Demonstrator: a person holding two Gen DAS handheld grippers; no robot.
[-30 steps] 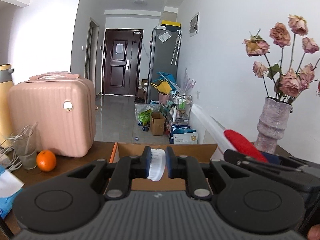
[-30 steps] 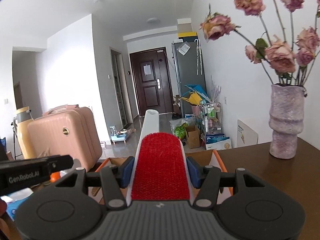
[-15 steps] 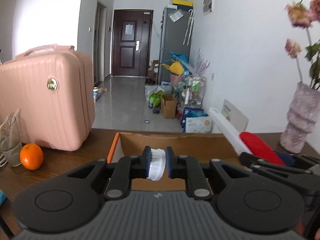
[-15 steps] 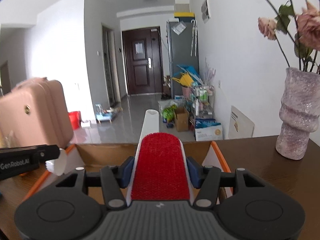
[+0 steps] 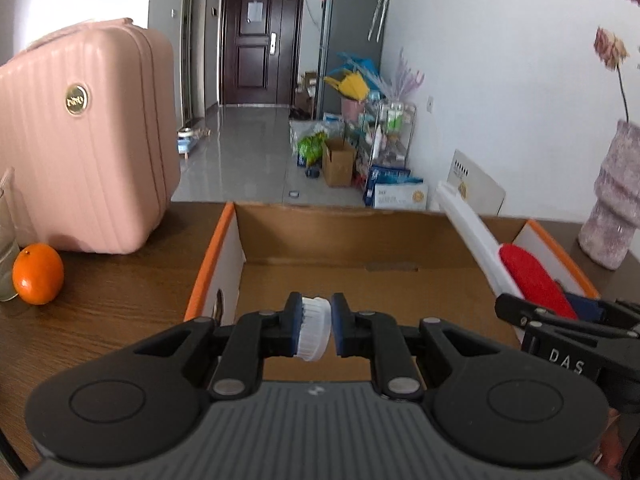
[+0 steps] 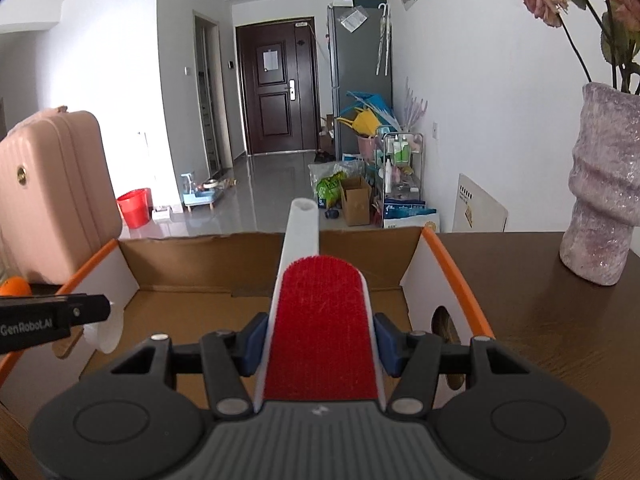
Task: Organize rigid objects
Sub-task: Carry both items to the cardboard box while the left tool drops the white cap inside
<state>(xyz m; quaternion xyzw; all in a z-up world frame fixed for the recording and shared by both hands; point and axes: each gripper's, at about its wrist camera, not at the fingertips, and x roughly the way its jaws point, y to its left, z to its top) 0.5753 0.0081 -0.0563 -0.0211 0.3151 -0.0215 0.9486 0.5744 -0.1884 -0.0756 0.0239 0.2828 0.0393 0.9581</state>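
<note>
While both tongs hang over the cardboard box (image 5: 360, 240) at the table's far edge, the left tongs (image 5: 314, 330) pinch a small white brush (image 5: 316, 332) and the right tongs (image 6: 318, 344) clamp a stiff, probably light lint brush (image 6: 320, 328) across its red pad.

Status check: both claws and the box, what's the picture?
Left claw shut on white cap. Right claw shut on lint brush. Both over open box. Nothing blocking.

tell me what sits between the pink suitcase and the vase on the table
The open cardboard box sits between the pink suitcase and the vase on the table, clearest in the left wrist view. Both grippers hold their items above it.
</note>
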